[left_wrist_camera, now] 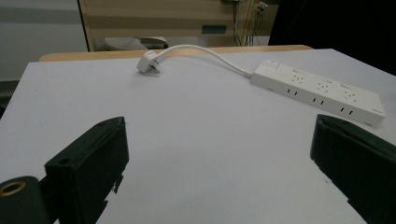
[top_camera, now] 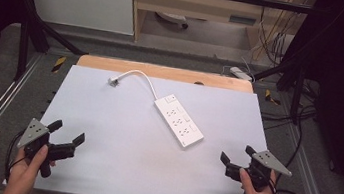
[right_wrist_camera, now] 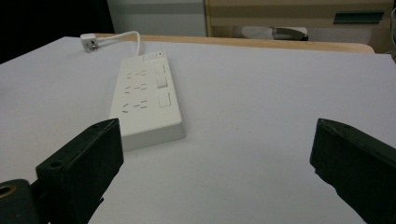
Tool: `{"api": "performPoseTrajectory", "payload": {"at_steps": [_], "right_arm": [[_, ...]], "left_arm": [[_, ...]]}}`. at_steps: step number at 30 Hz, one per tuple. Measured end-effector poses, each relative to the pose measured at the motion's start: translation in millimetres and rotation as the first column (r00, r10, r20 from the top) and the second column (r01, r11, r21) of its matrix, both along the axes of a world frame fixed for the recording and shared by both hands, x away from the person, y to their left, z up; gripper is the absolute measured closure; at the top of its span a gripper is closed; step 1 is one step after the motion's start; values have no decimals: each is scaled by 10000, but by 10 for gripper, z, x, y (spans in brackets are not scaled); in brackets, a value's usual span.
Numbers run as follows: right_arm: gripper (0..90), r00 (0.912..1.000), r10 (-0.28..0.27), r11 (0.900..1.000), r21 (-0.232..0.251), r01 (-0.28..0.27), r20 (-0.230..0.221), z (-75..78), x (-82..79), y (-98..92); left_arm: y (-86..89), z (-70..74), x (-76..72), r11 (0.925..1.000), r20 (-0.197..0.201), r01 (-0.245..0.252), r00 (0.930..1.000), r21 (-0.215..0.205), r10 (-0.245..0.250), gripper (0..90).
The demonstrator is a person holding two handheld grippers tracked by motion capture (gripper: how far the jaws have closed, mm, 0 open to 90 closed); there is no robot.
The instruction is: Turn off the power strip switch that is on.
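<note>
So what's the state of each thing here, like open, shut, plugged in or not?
Left gripper: open, holding nothing, near the table's front left.
Right gripper: open, holding nothing, near the front right.
Power strip: lying flat on the white table, sockets up, nothing plugged into it.
Plug: unplugged, lying loose on the table at the end of its cord.

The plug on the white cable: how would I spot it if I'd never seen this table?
Start at the white tabletop. Find the white power strip near its middle, then follow its curved cable toward the far edge. The plug is the small white block at the cable's loose end, lying apart from everything else.
</note>
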State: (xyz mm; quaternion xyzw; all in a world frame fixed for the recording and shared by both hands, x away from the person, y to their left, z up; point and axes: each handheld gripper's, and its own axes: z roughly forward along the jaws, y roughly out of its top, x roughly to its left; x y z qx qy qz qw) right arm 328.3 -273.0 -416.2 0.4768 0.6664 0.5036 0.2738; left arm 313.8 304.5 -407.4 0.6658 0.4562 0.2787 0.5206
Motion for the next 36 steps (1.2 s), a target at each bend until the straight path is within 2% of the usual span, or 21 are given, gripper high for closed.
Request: {"api": "performPoseTrajectory", "payload": {"at_steps": [5,10,28,36], "right_arm": [[26,9999,0,9997,249,-4,146,39,-20,-6],[24,9997,144,9994,303,-149,178,77,-27,30],[20,9989,250,9996,143,-256,397,293,35,106],[19,9982,430,9990,106,-435,417,296,77,154]], "left_arm": [[-3,-1,1,10000,-29,-4,10000,-5,4,42],[-4,-1,-2,10000,-39,1,10000,-22,-1,43],[-2,-1,-5,10000,-36,3,10000,-38,-3,43],[-4,-7,-1,10000,-59,10,10000,-25,-10,42]]}}
